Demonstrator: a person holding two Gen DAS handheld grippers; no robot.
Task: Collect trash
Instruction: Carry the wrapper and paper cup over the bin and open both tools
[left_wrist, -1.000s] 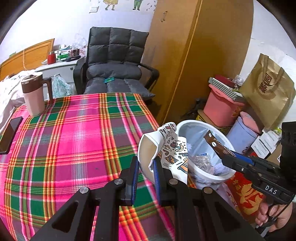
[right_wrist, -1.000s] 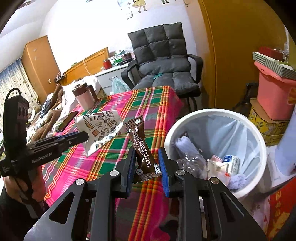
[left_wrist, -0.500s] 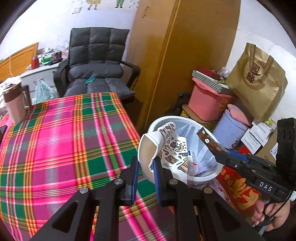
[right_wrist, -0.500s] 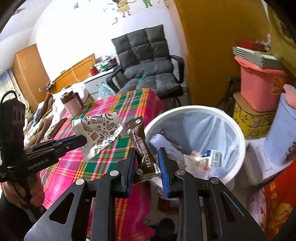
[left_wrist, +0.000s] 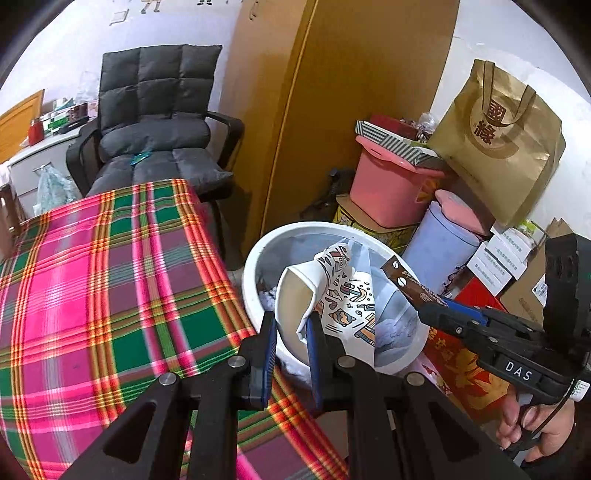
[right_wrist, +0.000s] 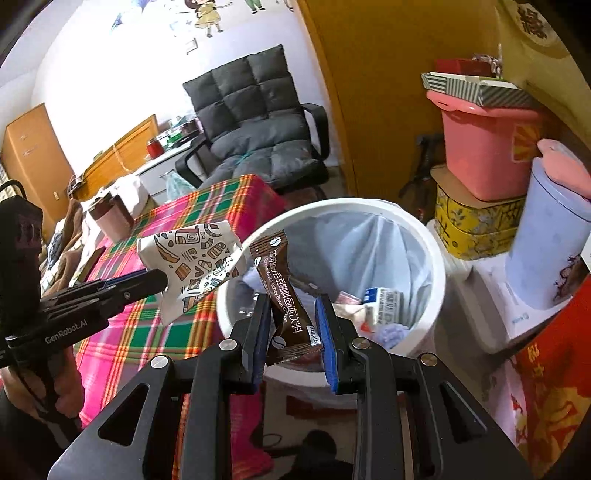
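In the left wrist view, the left gripper (left_wrist: 290, 330) is seen pressed together on a crumpled patterned paper wrapper (left_wrist: 332, 295), which is pinched at its lower edge and stands up just ahead of the fingertips. Directly beyond it the white trash bin (left_wrist: 255, 254) is found, lined with a pale bag, so the wrapper is held over the bin's near rim. To the left of the gripper the bench (left_wrist: 103, 277) under its plaid cloth is spread. To the right, the right gripper (left_wrist: 428, 306) is seen reaching in, with a brown snack packet (left_wrist: 406, 282) carried at its tip above the bin

In the right wrist view, the right gripper (right_wrist: 291, 325) is closed on the brown snack packet (right_wrist: 284, 291), which is gripped upright between the blue pads. The bin (right_wrist: 436, 266) lies just ahead and below, with trash already inside. To the left, the left gripper (right_wrist: 147, 282) is seen holding the paper wrapper (right_wrist: 188, 266) by the bin's rim, over the bench edge (right_wrist: 221, 199)
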